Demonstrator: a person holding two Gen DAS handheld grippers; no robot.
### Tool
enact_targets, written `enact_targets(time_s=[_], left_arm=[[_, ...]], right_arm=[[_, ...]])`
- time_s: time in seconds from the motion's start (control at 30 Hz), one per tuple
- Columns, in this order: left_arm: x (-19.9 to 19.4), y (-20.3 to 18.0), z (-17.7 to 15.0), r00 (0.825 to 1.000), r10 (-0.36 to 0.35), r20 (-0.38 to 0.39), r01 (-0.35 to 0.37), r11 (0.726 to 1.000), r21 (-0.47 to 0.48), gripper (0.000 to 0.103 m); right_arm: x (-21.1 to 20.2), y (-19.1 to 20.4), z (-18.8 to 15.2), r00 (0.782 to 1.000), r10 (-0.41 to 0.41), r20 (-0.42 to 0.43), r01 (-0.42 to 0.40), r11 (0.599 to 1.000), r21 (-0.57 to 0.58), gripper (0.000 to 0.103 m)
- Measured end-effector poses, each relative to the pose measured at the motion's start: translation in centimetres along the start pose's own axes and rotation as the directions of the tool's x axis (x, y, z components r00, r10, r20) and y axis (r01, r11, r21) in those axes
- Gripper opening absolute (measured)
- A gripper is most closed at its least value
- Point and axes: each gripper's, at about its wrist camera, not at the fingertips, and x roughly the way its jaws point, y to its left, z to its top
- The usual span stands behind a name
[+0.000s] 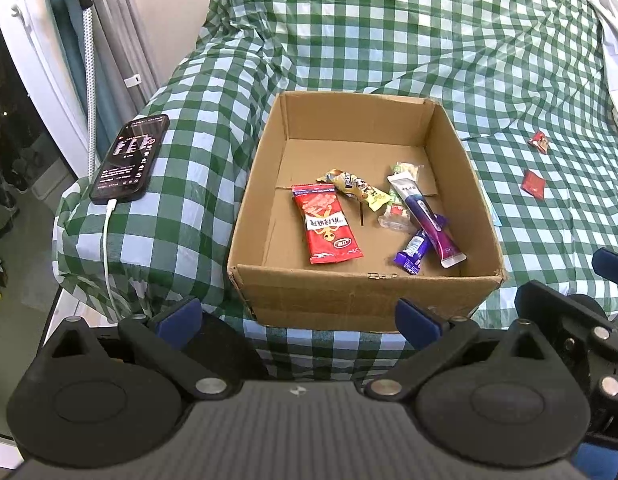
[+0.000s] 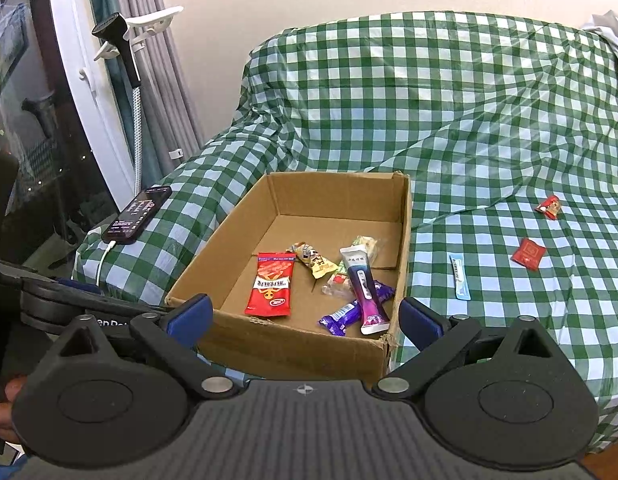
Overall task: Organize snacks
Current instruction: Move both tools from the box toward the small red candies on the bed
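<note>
Left wrist view looks down over my left hand-held gripper, whose blue-padded fingers stand wide apart with nothing between them, just in front of the near wall of an open brown cardboard box. That box sits on a green-and-white checked cloth spread over the bed. Inside it lie five snacks: a flat red rectangular snack packet toward the left, a yellow twisted wrapper behind it, a clear wrapper with green and red print further right, a long white-and-purple sachet lying over that clear wrapper, and a small purple foil bar nearest the front wall, touching the sachet.

Outside the box, on the cloth to its right, I see three more pieces: a small red square packet, a smaller red-and-gold wrapped sweet further back, and a thin pale-blue strip sachet near the box's right wall.

A black smartphone with a lit screen rests on the cloth to the left of the box, with a white charging cable plugged into its near end.

My right hand-held gripper hovers at the box's near right corner, fingers spread wide and holding nothing.
</note>
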Motion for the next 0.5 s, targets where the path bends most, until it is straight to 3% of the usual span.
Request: enact_targets(time_s=[0.27, 0.5], left_arm=[[0.8, -1.3, 1.4, 1.000, 0.003, -0.004, -0.003, 0.999, 0.034, 0.103], [2.4, -4.8, 3.7, 0.999, -0.008, -0.035, 0.012, 0.995, 0.098, 0.103]], right_arm=[[0.1, -1.6, 0.2, 0.999, -0.028, 0.020, 0.027, 0.999, 0.045, 0.099], [0.6, -6.3, -0.2, 0.995, -0.094, 0.020, 0.090, 0.984, 0.152, 0.099]])
